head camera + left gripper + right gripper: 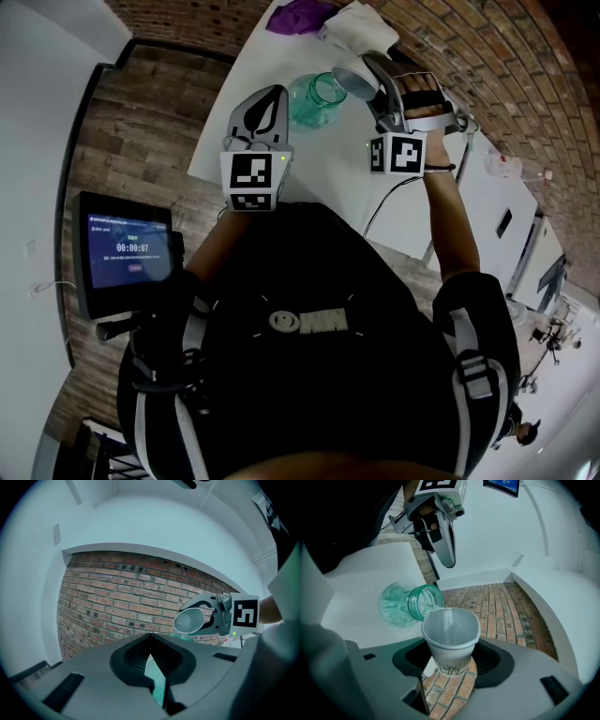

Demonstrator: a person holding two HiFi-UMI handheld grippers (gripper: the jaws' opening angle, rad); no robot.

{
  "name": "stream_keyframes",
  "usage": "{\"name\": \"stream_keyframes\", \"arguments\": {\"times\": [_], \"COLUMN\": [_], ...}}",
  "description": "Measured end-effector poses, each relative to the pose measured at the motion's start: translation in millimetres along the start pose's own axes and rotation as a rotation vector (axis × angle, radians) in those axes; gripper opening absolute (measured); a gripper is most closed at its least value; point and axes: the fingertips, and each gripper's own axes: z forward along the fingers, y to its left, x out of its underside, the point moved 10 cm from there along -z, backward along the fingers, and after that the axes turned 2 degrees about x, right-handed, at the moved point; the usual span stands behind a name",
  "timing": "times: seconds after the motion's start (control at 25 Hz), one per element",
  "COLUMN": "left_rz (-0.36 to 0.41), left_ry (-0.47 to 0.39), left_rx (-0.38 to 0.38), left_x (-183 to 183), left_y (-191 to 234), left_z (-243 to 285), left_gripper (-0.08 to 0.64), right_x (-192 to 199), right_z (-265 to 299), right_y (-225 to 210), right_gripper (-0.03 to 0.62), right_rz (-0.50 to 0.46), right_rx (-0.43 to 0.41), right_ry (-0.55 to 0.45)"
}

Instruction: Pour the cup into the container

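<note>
Right claw [449,666] pinches the white paper cup [451,637], tipped over the mouth of the green glass jar [410,604] on the white desk [319,169] so the contents fall in; my left claw [265,111], pressed together, idles beside it.

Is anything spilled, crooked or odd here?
Nothing stands out. The paper cup is tipped in the right tool toward the mouth of the green jar, which fits pouring; no spill shows on the white table.

Cup [450,637] just abv jar [410,604] mouth; jar on tbl [319,169].
</note>
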Motion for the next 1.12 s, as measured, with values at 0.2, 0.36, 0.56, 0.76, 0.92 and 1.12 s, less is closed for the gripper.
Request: {"name": "stream_keyframes", "arguments": {"times": [0.2, 0.36, 0.56, 0.76, 0.92, 1.12], "left_rz": [-0.001, -0.002, -0.002, -0.009, -0.012, -0.018], "left_ry": [-0.002, -0.006, -0.009, -0.016, -0.018, -0.021], "left_rx": [-0.003, -0.001, -0.002, 0.006, 0.006, 0.008], "left_x": [1.5, 0.2, -0.6, -1.0, -1.0, -0.6], "left_y": [0.9, 0.1, 0.2, -0.6, 0.3, -1.0], "left_z": [0.4, 0.8, 0.6, 3.1, 1.6, 1.1], "left_gripper": [-0.002, -0.002, -0.002, -0.002, -0.002, -0.002], "right_x": [-0.3, 0.3, -0.8, -1.7, -2.5, -6.7], "right_z": [0.2, -0.2, -3.4, -6.5, -5.5, -8.0], "right_y": [-1.1, -4.1, -9.1, -13.6, -14.3, -18.9], "right_gripper": [0.268, 0.269, 0.269, 0.27, 0.269, 0.269], "right_rz": [-0.017, -0.033, -0.065, -0.132, -0.191, -0.265], "right_rx": [0.004, 0.016, 0.029, 0.049, 0.043, 0.055], "right_ry": [0.002, 0.005, -0.002, 0.002, -0.007, -0.026]}}
